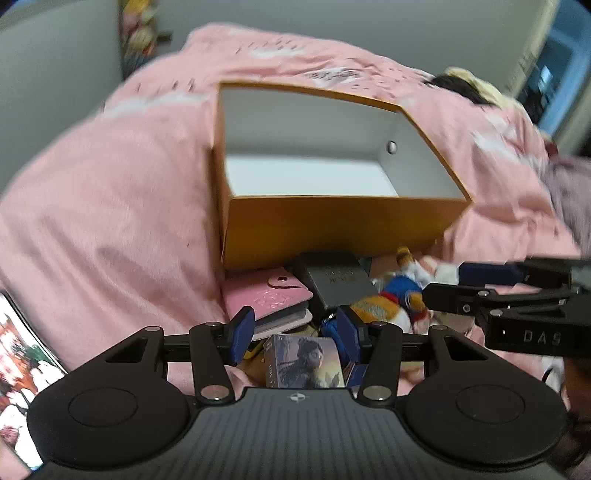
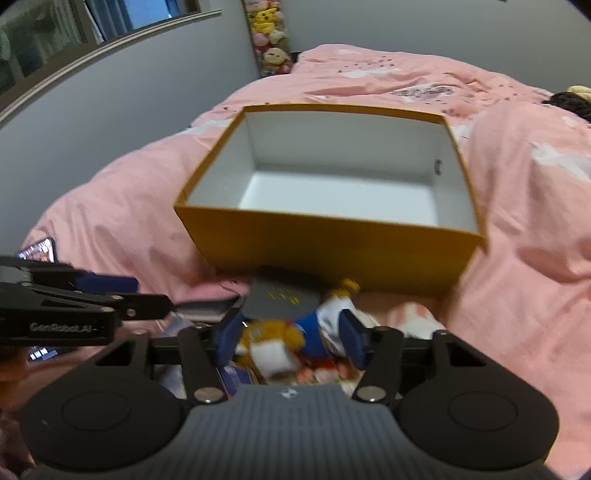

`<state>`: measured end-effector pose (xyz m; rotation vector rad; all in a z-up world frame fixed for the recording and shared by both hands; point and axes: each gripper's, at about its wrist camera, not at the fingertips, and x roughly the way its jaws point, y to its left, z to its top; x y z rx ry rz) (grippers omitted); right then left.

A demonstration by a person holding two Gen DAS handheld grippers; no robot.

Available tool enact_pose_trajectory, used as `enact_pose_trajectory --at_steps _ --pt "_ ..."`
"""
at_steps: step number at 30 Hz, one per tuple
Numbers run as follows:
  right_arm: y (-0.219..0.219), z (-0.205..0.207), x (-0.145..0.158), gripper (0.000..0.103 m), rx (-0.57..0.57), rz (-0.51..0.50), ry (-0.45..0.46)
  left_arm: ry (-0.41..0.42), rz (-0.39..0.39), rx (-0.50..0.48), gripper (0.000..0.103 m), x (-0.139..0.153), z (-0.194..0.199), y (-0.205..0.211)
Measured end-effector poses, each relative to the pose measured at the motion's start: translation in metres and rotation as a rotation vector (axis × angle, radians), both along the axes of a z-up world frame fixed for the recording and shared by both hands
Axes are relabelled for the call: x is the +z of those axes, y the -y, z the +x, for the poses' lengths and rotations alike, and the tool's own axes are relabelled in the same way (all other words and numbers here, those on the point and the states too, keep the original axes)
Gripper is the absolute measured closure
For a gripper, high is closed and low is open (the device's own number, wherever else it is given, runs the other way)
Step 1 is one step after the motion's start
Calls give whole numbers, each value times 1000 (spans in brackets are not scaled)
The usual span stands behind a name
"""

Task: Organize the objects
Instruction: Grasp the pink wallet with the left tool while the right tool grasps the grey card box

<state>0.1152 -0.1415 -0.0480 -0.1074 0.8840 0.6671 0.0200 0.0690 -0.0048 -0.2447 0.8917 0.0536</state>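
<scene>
Here, label by label:

Box: orange cardboard box point(image 1: 332, 225) with white inside, open top, nothing visible in it; resting on the pink bedcover point(image 1: 110, 206), just behind the heap of small things.

Heap: lying on the bedcover at the foot of the box's near wall, between box and grippers.

Pink card wallet point(image 1: 267, 299): snap flap on top, card sleeves showing at its edge; beside the grey box, left of it in the left wrist view.

Grey box point(image 1: 338, 282): flat, dark, gold lettering too blurred to read; touching the orange box's near wall.

Plush duck point(image 2: 325, 332): blue jacket, white head, orange-yellow parts; lying on its side, seen between the right gripper's pads.

Picture box point(image 1: 303, 362): small carton with a printed figure, directly in front of the left gripper.

Left gripper point(image 1: 295, 332): blue pads wide apart, nothing held; low over the heap.

Right gripper point(image 2: 291, 338): pads wide apart on either side of the duck; contact with it not discernible through the blur.

Phone point(image 1: 22, 365): lit screen, on the bedcover at far left.

Plush toys point(image 2: 269, 33): stacked against the far wall.
</scene>
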Motion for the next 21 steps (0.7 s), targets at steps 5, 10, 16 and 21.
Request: enact_pose_trajectory --at_steps 5,10,16,21 --pt "-24 22 -5 47 55 -10 -31 -159 -289 126 45 -27 26 -40" --pt "-42 44 -17 46 85 -37 -65 -261 -319 224 45 -51 41 -56" --pt "-56 73 -38 35 73 -68 -157 -328 -388 251 37 -75 53 -64" --pt "-62 86 -55 31 72 -68 -252 -346 -435 292 35 -92 61 -71"
